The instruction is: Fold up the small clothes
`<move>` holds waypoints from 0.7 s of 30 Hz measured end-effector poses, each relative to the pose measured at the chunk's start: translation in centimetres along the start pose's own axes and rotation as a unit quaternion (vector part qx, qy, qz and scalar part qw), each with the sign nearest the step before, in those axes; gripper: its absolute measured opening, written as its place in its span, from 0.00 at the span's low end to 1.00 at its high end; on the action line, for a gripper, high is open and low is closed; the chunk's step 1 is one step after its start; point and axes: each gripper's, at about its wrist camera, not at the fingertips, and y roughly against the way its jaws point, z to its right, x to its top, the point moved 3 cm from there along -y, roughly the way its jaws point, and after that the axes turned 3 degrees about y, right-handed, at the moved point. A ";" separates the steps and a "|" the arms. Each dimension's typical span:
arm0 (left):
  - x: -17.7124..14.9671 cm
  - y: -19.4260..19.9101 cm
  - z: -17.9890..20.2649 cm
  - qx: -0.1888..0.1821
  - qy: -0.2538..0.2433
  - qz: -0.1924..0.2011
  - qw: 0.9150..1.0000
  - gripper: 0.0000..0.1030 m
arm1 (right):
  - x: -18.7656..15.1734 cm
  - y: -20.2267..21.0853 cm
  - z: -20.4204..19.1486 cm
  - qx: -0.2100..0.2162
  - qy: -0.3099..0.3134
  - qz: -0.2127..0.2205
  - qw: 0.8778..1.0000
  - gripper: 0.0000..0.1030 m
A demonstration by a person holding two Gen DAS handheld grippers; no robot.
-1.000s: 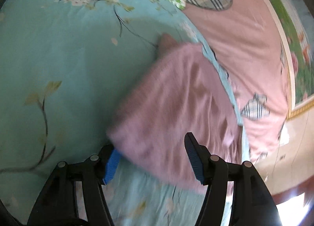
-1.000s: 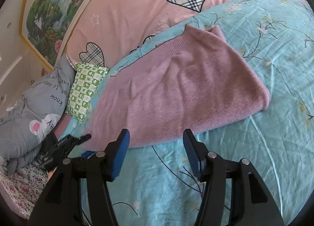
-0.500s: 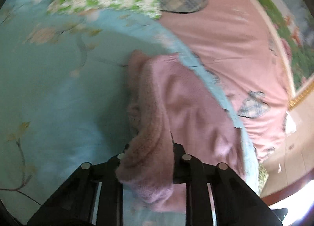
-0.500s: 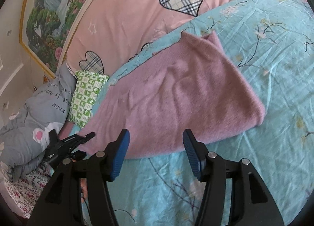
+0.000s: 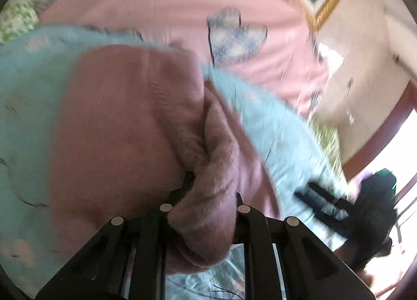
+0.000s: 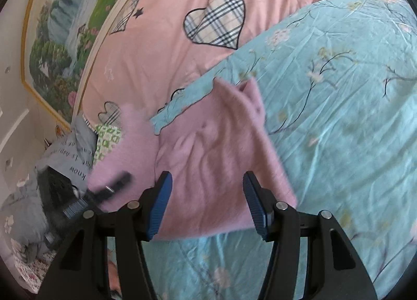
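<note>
**Bed, teal floral sheet: one pink knit garment**

Bed sheet (image 6: 338, 107) carries our pink sweater (image 6: 216, 149) near its pink-pillow edge. Our left gripper (image 5: 206, 211), jaws just closed, clenches a bunched sweater fold; our right gripper (image 6: 208, 203) hovers released above it.

Our left black plastic two-finger gripper (image 5: 206, 203) shows angular strutted arms with round silver pivot screws along them. Our right black plastic two-finger gripper (image 6: 207, 205) has the same frame and silver screws, plus ribbed blue rubber pads (image 6: 160, 206) lining the inner faces of both fingers.
</note>
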 end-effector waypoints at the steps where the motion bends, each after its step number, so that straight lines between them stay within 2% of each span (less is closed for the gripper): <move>1: -0.6 -1.2 -0.2 0.005 0.002 -0.012 1.000 0.14 | 0.4 -0.3 0.3 0.002 -0.003 -0.005 1.000 0.56; 6: -1.0 -1.2 -0.7 0.003 0.000 -0.005 1.000 0.14 | 1.9 -3.0 -0.3 0.027 0.006 -0.040 0.999 0.56; 12: -0.8 -0.7 -1.2 -0.002 0.002 -0.005 1.000 0.14 | 3.8 -9.4 -3.1 0.070 0.020 -0.096 0.993 0.56; 15: -1.5 0.2 -1.2 0.000 -0.004 -0.002 1.000 0.14 | 4.0 -13.1 -3.3 0.069 0.014 -0.133 0.989 0.56; 19: -1.6 0.5 -1.0 -0.001 -0.008 0.000 1.000 0.14 | 3.5 -16.7 -4.1 0.068 0.024 -0.161 0.984 0.55; 20: -1.6 0.6 -0.9 -0.001 -0.011 0.000 1.000 0.14 | 3.4 -17.3 -4.3 0.067 0.028 -0.166 0.983 0.52; 21: -1.6 0.7 -0.8 0.001 -0.014 0.001 1.000 0.14 | 3.1 -18.1 -4.7 0.069 0.032 -0.175 0.982 0.29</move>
